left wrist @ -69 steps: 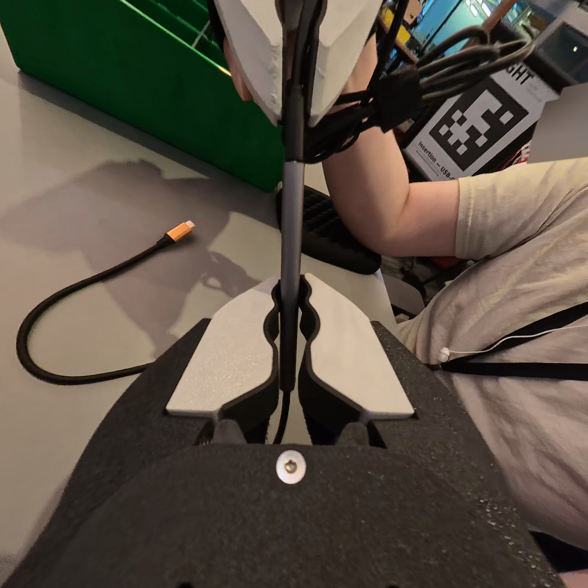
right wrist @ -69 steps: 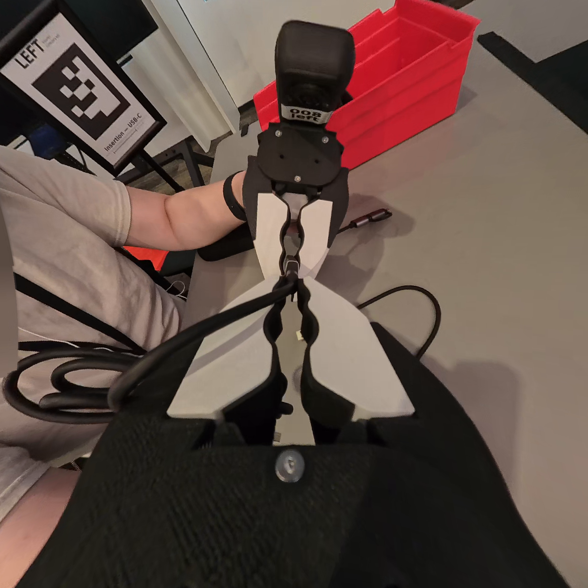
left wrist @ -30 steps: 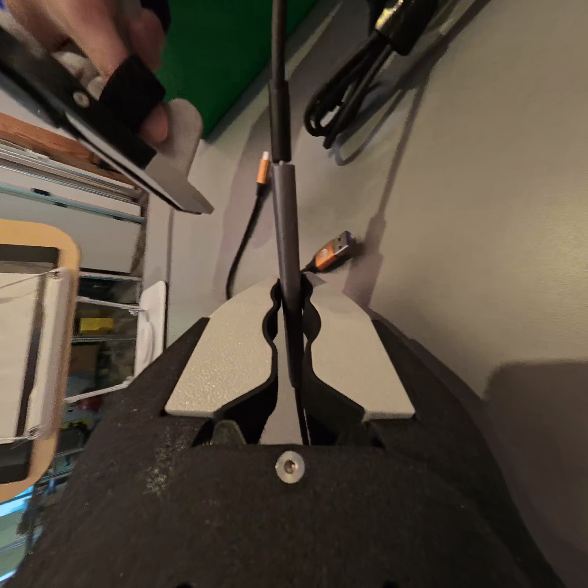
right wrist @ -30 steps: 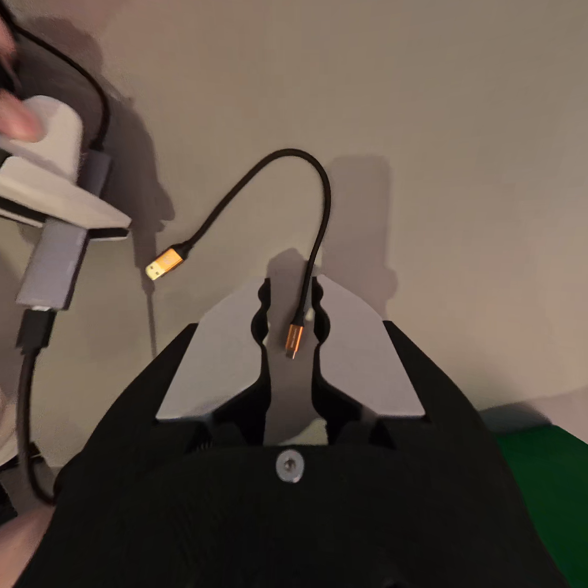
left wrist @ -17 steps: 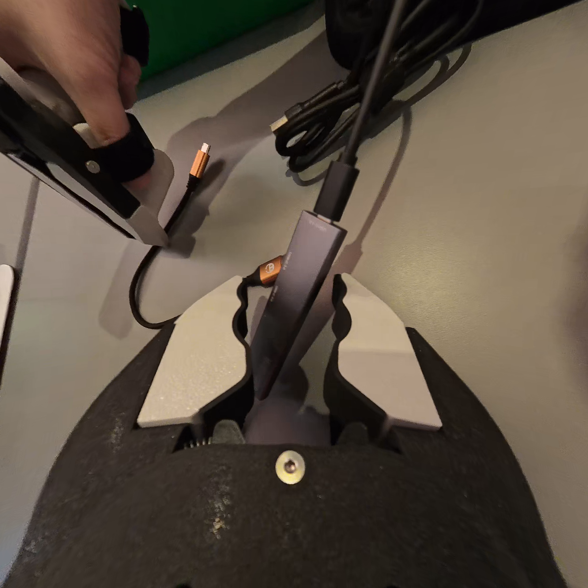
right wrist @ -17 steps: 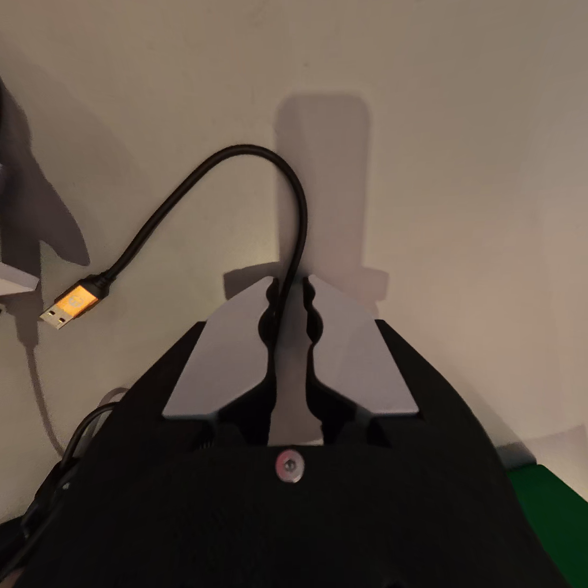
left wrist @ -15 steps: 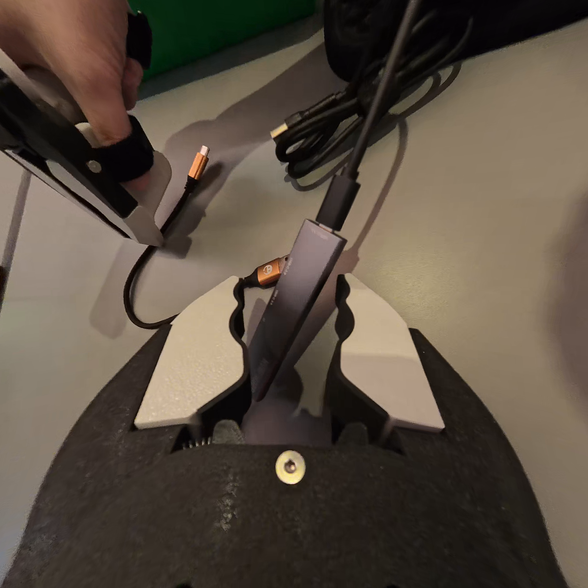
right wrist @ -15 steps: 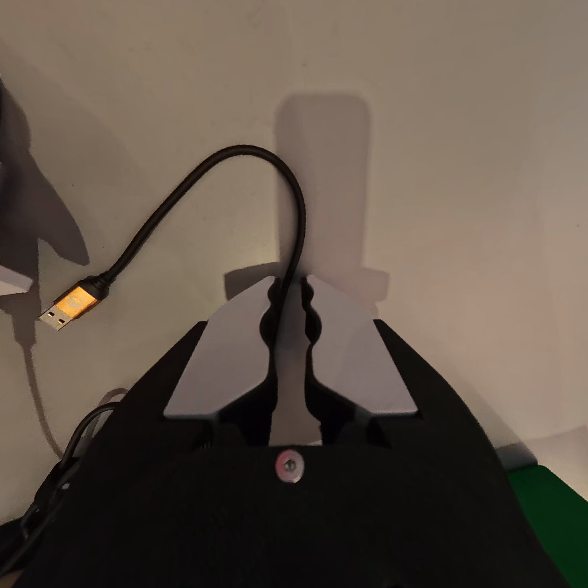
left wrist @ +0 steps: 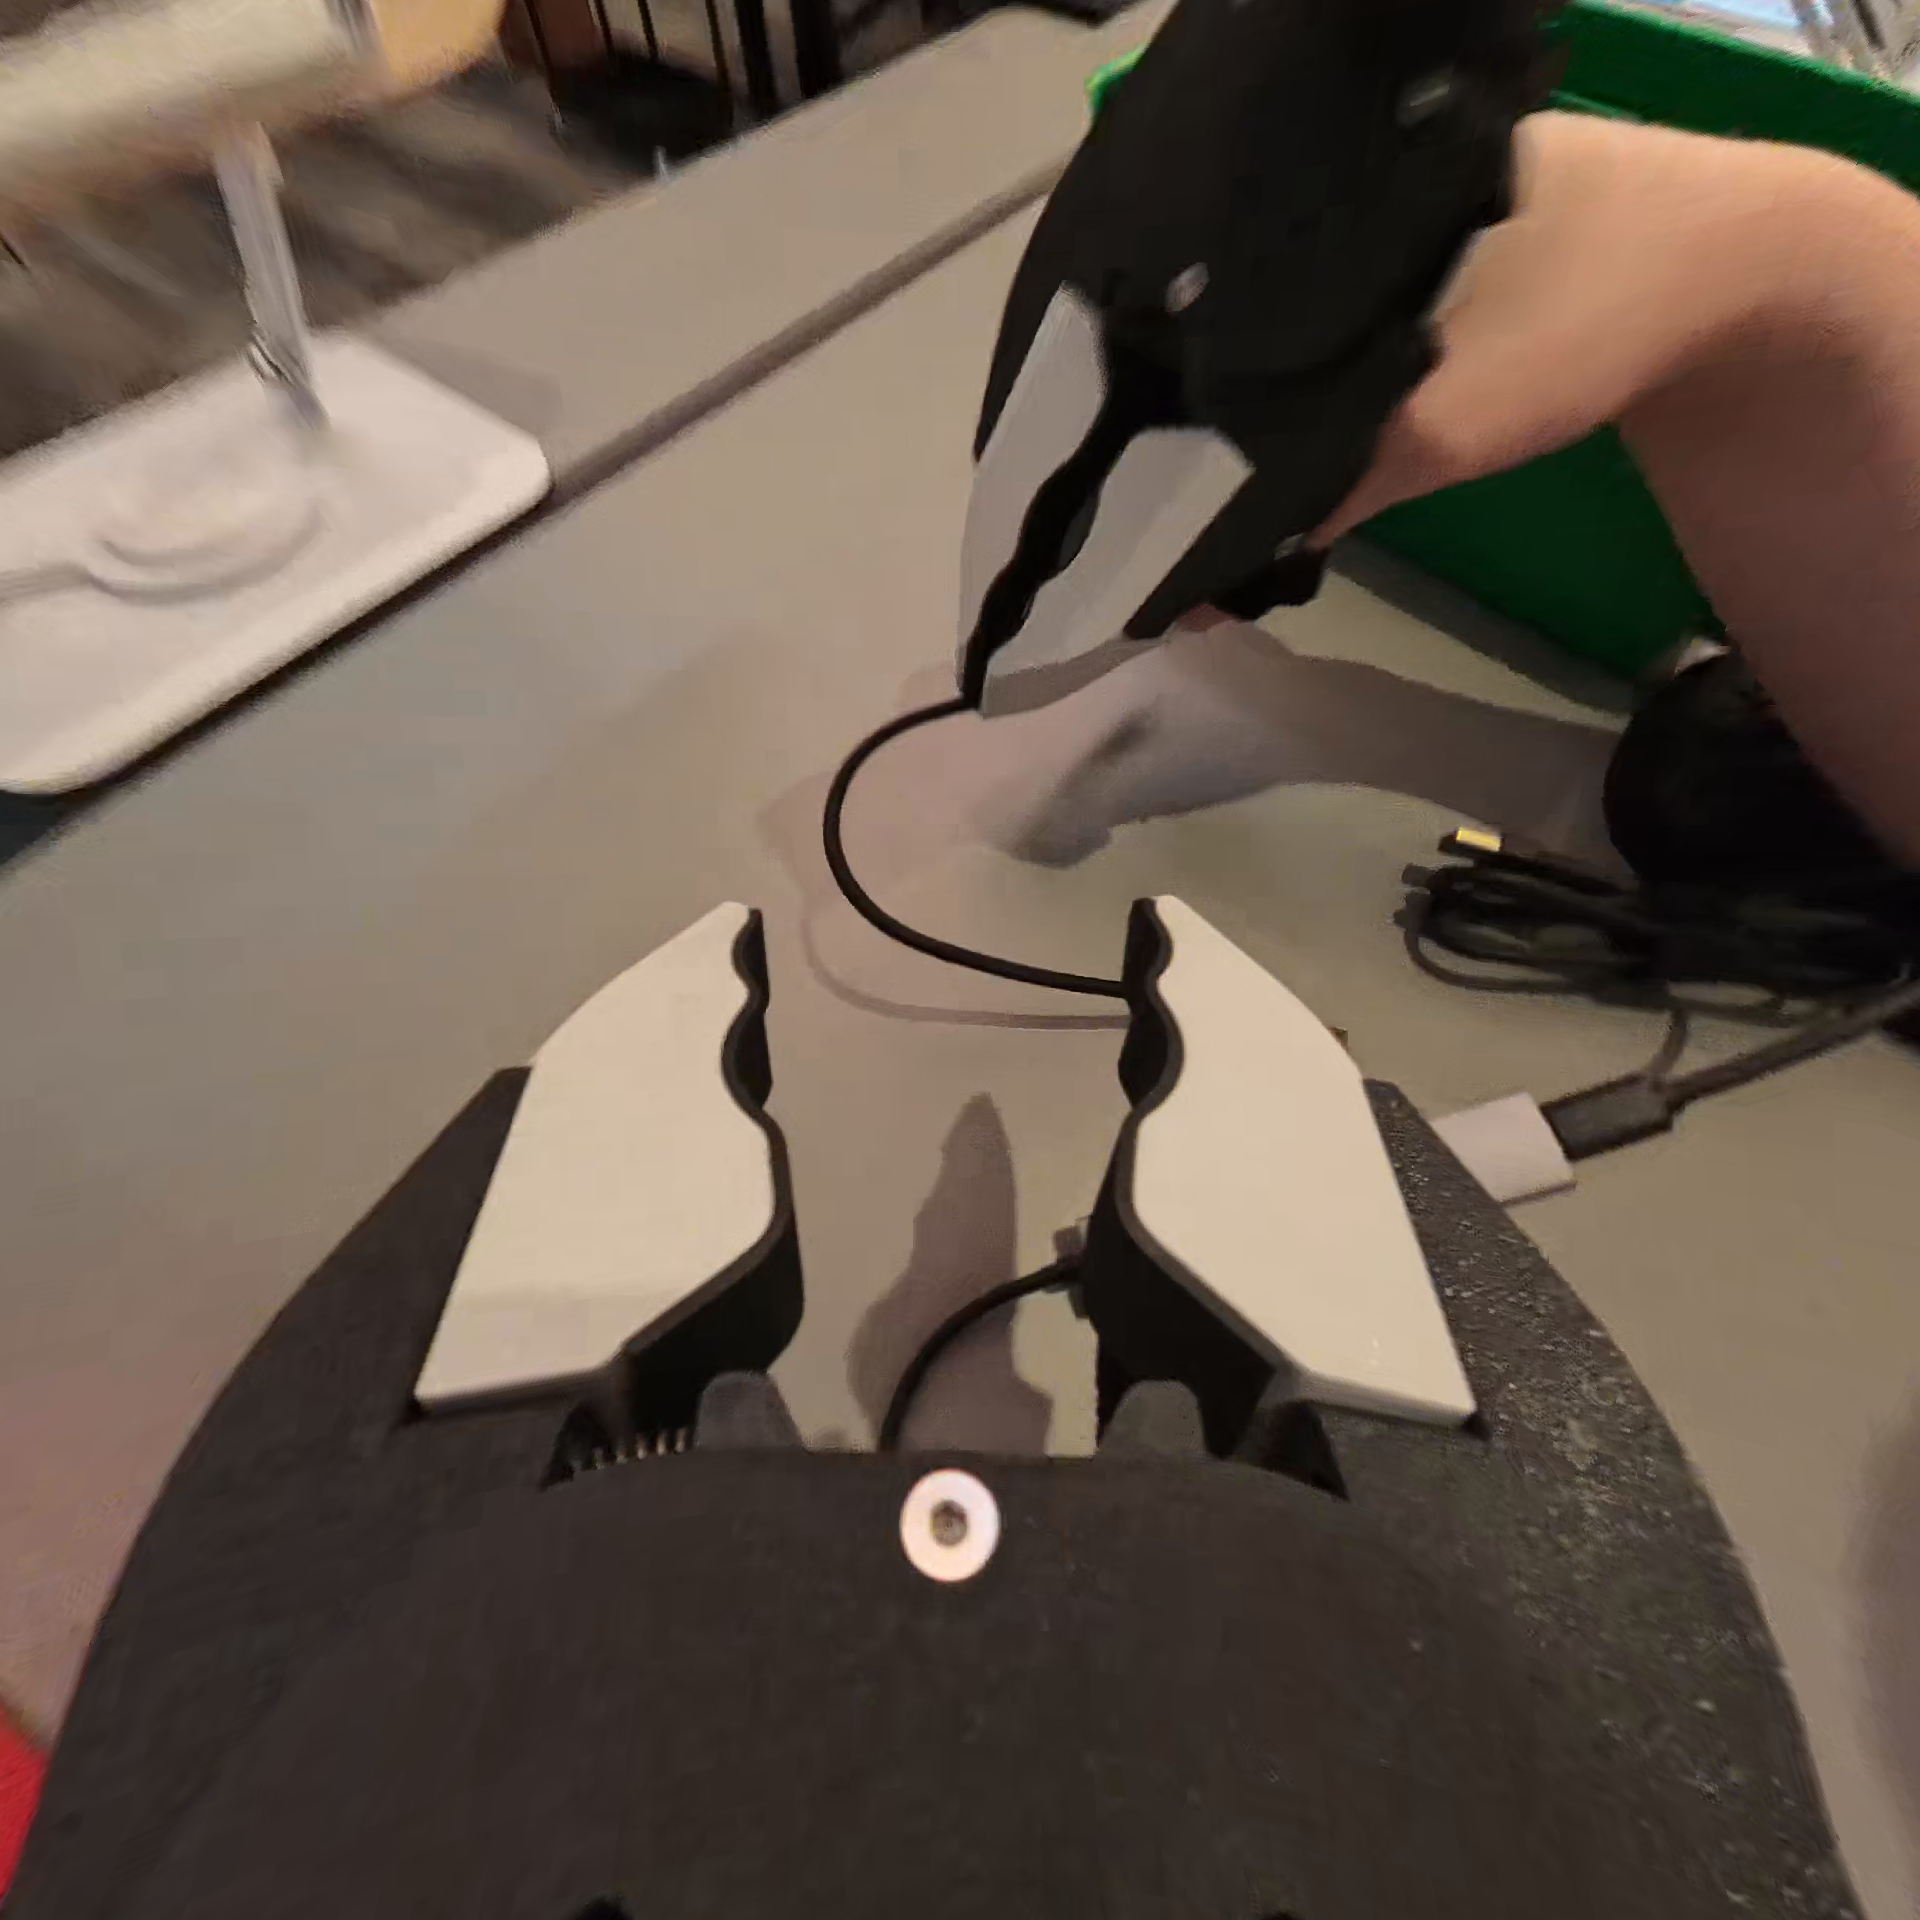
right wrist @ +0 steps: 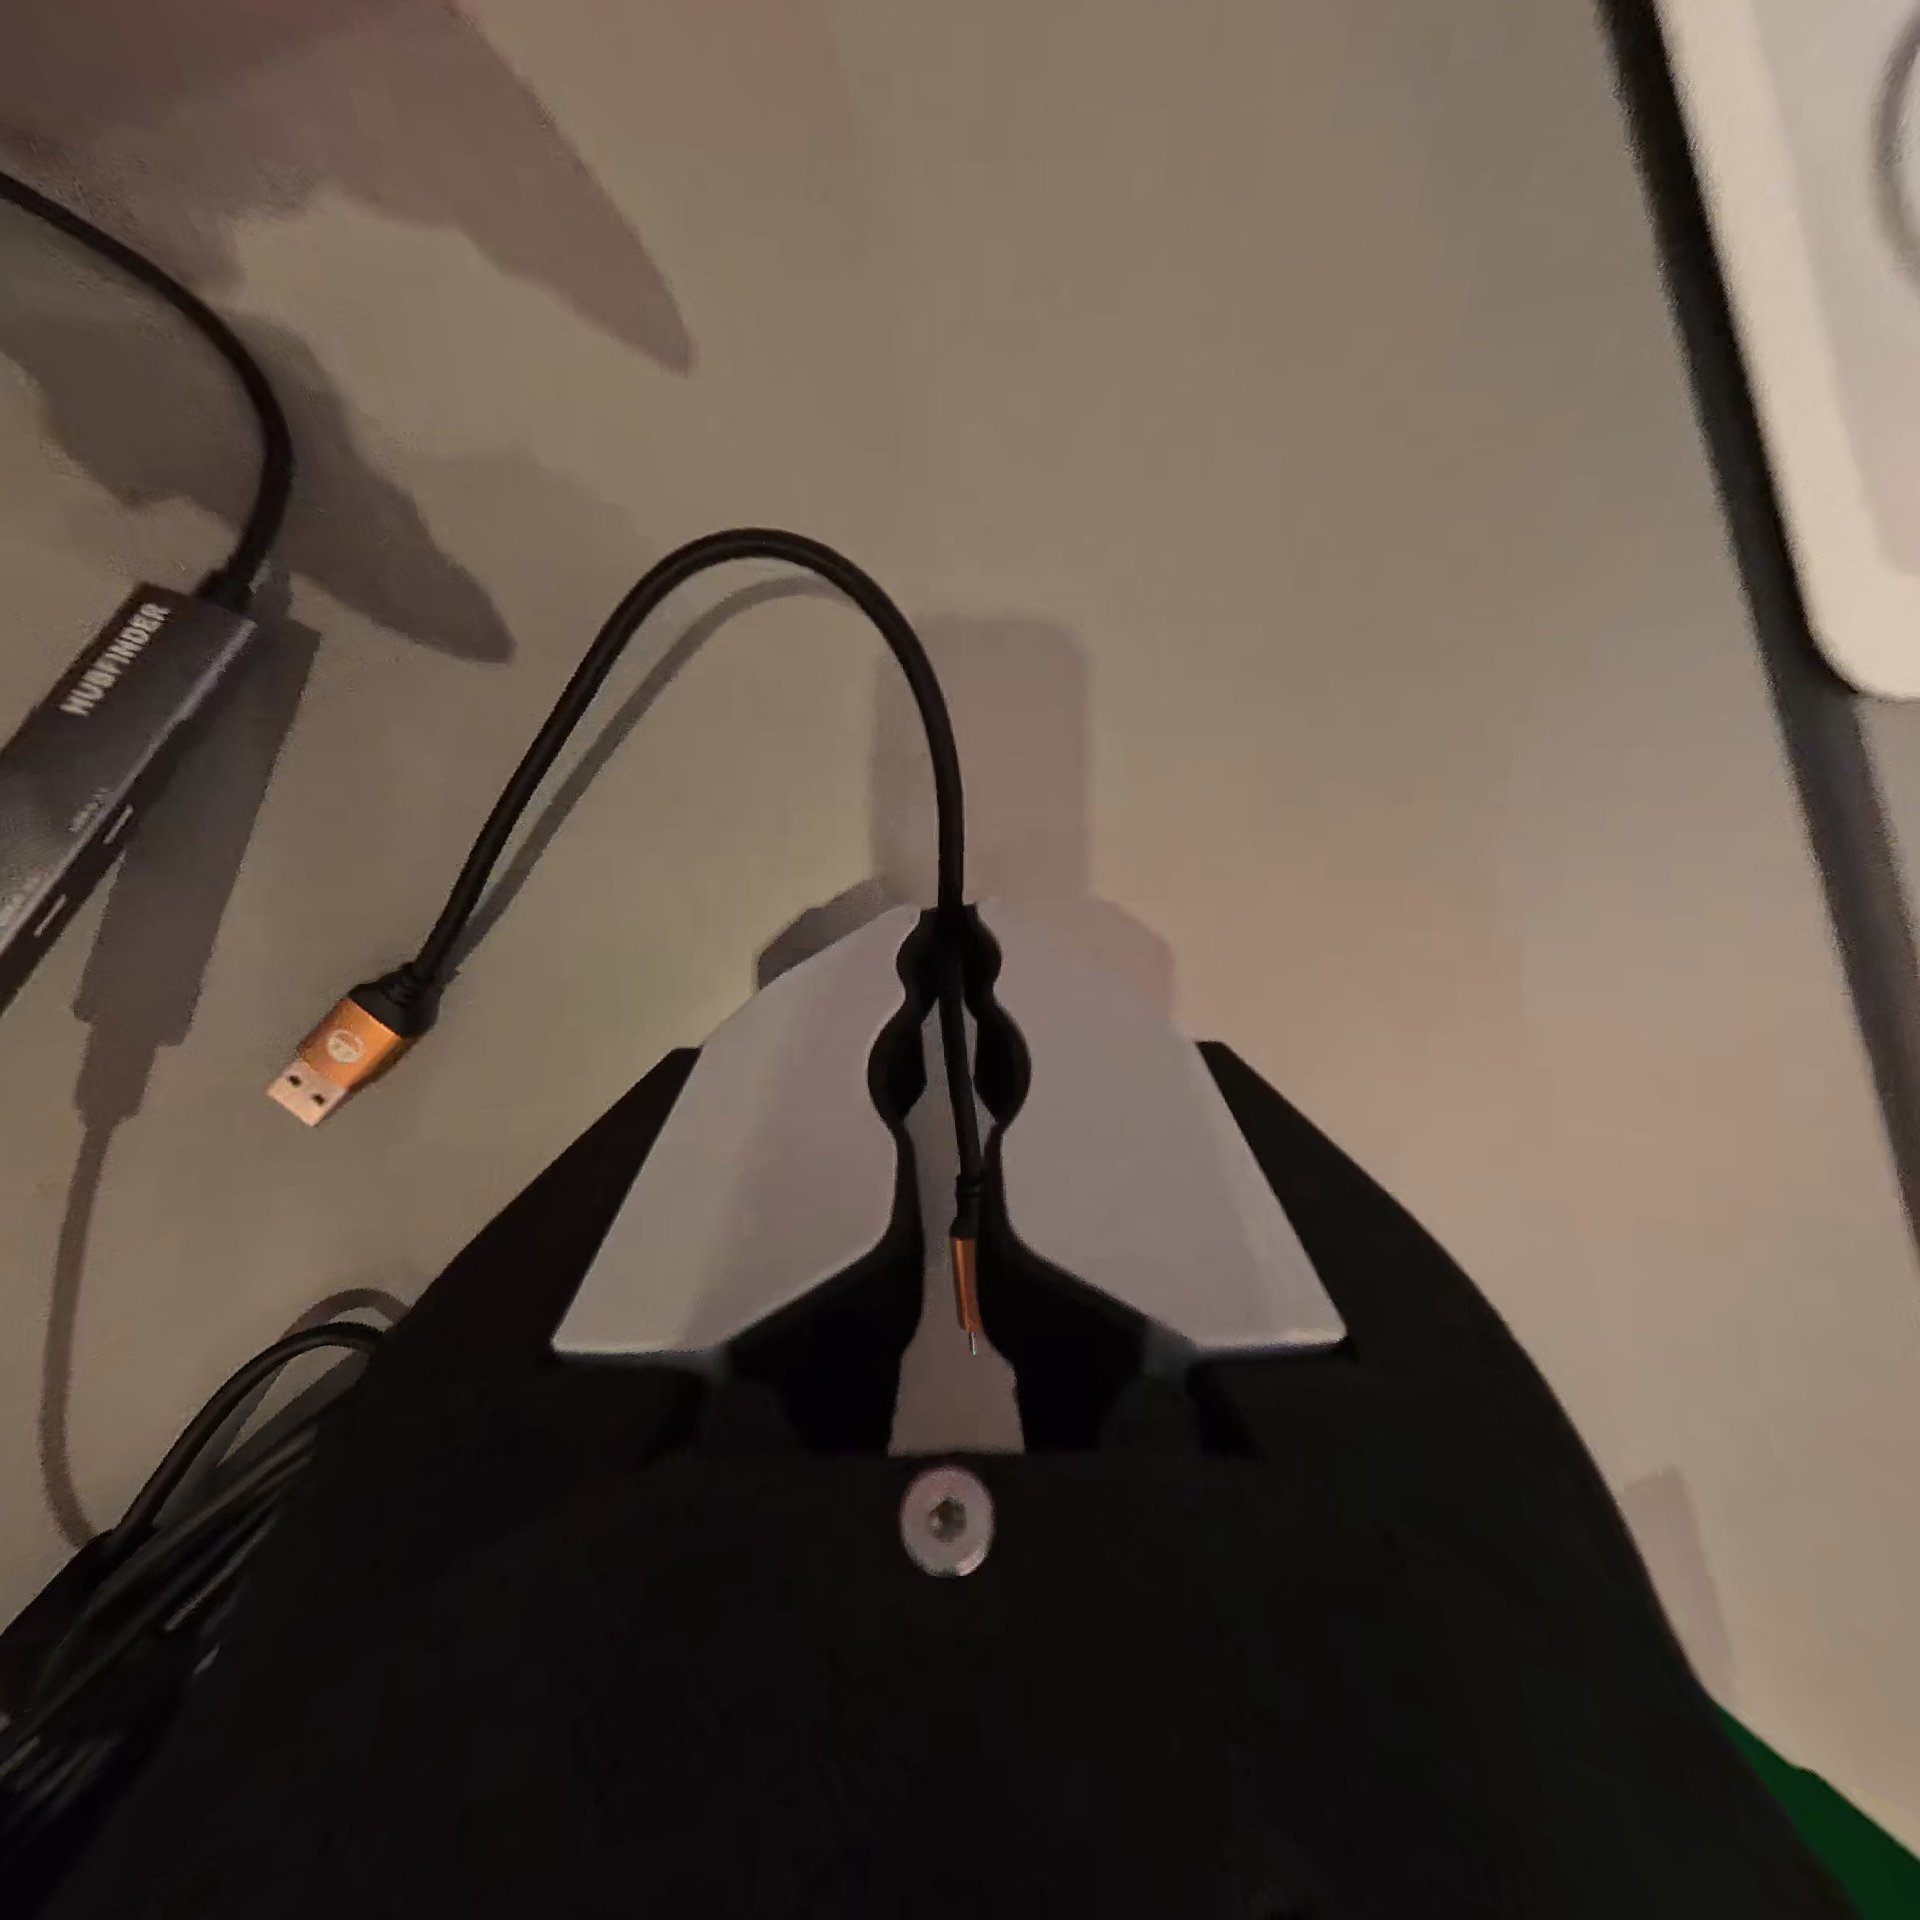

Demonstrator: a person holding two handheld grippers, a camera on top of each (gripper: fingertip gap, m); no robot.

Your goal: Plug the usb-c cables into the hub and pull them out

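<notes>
Now, left tongs (left wrist: 943,914): spread wide, gripping nothing; clamped on the hub a moment ago, since let go.
Hub (right wrist: 94,727): lying flat on the tabletop (right wrist: 1351,520), far left of the right wrist view; in the left wrist view only its grey end seen, right of centre, with its own lead (right wrist: 239,416) plugged in.
Right tongs (right wrist: 951,920): closed on the cable (right wrist: 935,748), just behind its USB-C plug (right wrist: 966,1273); half a second back, still apart around that cable.
USB-C plug: orange, pointing back toward the camera, between the tongs' inner edges, clear of the hub.
USB-A plug (right wrist: 348,1049): orange, loose on the tabletop at lower left, near the hub, not touching it.
Meaning for the task: probably a regrasp step; cable secured, hub free and unheld, nothing inserted yet; plug facing away from the hub, so likely to need turning first.
Count, tongs: two.
Count, hubs: one.
Count, orange-ended cables: one, with two plugs.
Count, other cables: one black bundle (left wrist: 1621,925) at right of the left wrist view; strands too tangled to number.
</notes>
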